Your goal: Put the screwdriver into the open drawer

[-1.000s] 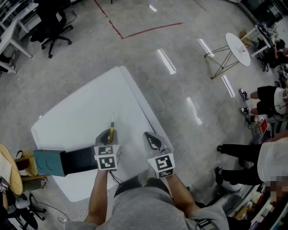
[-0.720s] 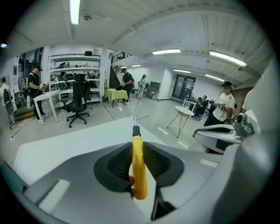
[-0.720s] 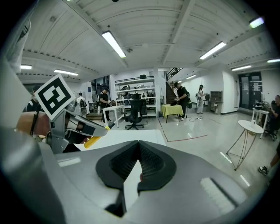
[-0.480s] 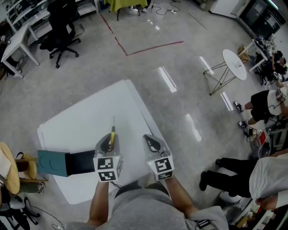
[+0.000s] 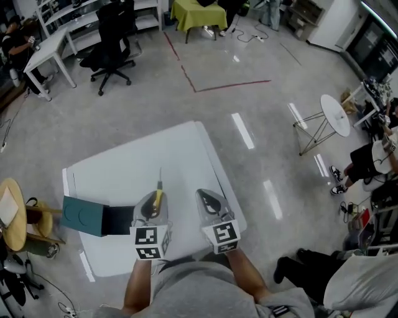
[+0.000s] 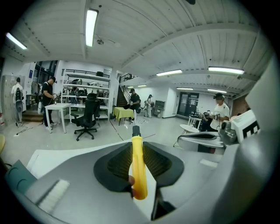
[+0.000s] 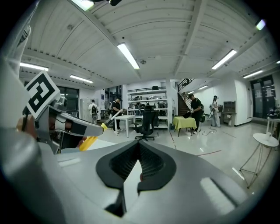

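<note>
My left gripper [image 5: 153,202] is shut on a screwdriver [image 5: 158,197] with a yellow handle, held above the white table [image 5: 118,164]. Its thin shaft points away from me. In the left gripper view the yellow handle [image 6: 137,166] is pinched between the dark pads, and the black collar and shaft stick out past the tips of the left gripper [image 6: 136,146]. A teal cabinet [image 5: 83,215] stands at the table's left edge, its dark drawer [image 5: 118,218] pulled open just left of the left gripper. My right gripper [image 5: 209,199] hovers beside the left one, shut and empty; in its own view the right gripper [image 7: 139,148] has its tips meeting.
A black office chair [image 5: 115,34] and a white desk [image 5: 48,49] stand far beyond the table. A yellow-green covered table [image 5: 199,13] is at the back. A round white side table [image 5: 336,115] and seated people are at the right. A wooden stool [image 5: 12,222] is at the left.
Both grippers have risen above the table, the left one still carrying the screwdriver. The head view has tilted up, so more of the far room shows.
</note>
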A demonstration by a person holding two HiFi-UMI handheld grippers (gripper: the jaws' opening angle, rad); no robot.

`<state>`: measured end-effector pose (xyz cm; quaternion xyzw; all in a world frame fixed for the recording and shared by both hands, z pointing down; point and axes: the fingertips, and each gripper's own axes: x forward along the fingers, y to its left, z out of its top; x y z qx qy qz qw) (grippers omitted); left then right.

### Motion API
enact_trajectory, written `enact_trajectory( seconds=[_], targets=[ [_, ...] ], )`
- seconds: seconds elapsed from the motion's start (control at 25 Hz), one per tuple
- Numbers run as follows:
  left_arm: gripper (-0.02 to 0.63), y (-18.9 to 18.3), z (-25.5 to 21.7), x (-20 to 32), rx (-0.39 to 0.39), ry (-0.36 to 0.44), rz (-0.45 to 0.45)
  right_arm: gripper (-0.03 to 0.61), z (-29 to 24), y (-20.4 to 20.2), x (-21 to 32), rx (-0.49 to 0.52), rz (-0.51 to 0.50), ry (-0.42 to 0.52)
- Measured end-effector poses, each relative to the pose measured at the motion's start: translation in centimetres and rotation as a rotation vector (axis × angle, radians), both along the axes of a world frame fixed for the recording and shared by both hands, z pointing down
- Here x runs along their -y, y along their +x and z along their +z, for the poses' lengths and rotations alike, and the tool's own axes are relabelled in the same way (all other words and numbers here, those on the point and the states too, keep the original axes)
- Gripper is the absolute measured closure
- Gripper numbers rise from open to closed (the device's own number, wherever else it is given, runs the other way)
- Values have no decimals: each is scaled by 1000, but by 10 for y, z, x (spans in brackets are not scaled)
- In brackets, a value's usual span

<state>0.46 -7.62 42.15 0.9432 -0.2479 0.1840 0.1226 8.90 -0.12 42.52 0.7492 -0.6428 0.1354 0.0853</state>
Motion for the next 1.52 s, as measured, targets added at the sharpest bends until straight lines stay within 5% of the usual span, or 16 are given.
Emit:
enact_trajectory(
  seconds=[0.88,1.52],
  targets=[
    [528,-121,-11,25,4,40,-265,574,-8,-109,63,31,-328,18],
    [528,-190,32,23,6,-93,-590,574,19,-167,84,54,-608,-46]
  ],
)
